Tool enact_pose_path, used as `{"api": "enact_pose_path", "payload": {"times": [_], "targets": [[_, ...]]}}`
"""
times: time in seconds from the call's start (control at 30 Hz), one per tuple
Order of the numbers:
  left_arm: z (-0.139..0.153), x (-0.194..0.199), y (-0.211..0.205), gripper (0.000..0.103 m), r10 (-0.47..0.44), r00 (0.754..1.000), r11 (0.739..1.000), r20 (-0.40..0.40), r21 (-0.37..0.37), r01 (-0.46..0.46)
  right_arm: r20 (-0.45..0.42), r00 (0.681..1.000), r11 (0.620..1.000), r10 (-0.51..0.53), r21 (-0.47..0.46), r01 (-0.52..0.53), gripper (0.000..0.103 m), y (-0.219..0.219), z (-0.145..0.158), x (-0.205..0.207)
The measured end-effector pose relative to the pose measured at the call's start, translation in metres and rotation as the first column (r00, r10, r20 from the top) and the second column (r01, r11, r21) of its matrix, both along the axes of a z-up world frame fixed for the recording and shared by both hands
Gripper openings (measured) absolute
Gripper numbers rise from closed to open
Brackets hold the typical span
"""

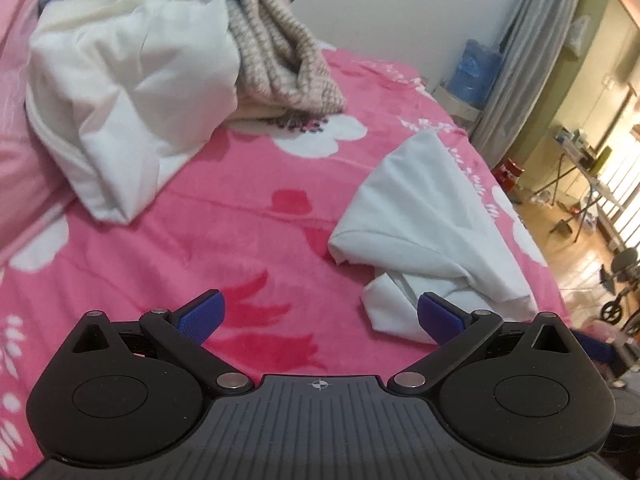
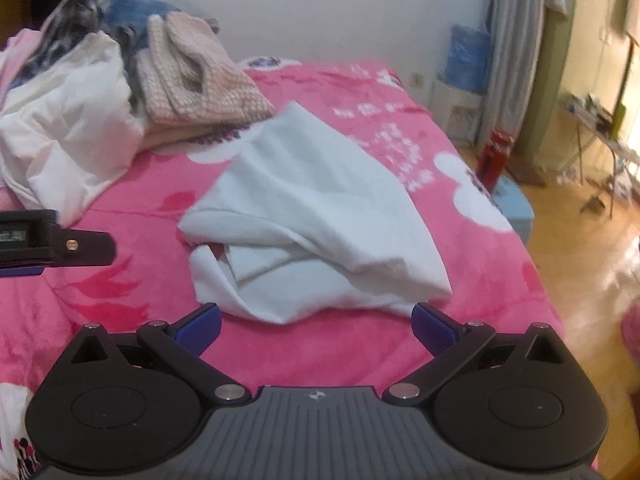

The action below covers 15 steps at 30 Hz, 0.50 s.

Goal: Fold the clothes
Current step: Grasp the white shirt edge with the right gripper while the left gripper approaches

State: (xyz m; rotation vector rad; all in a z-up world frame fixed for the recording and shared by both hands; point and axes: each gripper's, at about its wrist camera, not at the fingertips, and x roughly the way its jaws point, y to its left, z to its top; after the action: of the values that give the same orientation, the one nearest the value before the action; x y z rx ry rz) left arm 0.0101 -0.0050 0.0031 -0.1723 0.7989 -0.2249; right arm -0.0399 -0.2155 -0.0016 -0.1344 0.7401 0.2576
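left hand-held gripper [image 1: 320, 314]: jaws spread wide, nothing held, hung above pink floral fleece bed blanket [image 1: 248, 216] | right hand-held gripper [image 2: 316, 322]: likewise wide, empty, lined up on rumpled white cotton garment [image 2: 316, 216] lying loosely bunched mid-bed | unfolded clothes heap [image 2: 120, 92] kept aside near headboard, presumably queued.

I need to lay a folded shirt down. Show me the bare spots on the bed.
Free: pink blanket between the white garment and the clothes pile; also the near strip before the left tool. Crowded: the far-left corner, under that pile.
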Motion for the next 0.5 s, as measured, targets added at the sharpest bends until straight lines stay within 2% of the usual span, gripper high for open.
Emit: {"api": "enact_pose_path", "payload": {"times": [0.17,0.33,0.4,0.5], "targets": [[-0.003,0.012,-0.009,0.103,-0.067,0.997,0.994,0.046,0.095,0.063,0.113,0.990,0.996,0.088,-0.018,-0.087,0.103,-0.005,0.005,0.008],[-0.011,0.031,-0.017,0.102,-0.147,0.986,0.970,0.080,0.209,0.128,0.200,0.958,0.975,0.205,-0.131,-0.181,0.103,-0.001,0.001,0.033],[-0.018,0.038,-0.023,0.098,-0.187,0.979,0.955,0.078,0.248,0.162,0.218,0.942,0.960,0.256,-0.167,-0.223,0.103,0.003,-0.004,0.044],[-0.028,0.047,-0.031,0.087,-0.235,0.970,0.934,0.057,0.291,0.209,0.216,0.919,0.939,0.331,-0.173,-0.298,0.103,0.012,-0.011,0.058]]}}
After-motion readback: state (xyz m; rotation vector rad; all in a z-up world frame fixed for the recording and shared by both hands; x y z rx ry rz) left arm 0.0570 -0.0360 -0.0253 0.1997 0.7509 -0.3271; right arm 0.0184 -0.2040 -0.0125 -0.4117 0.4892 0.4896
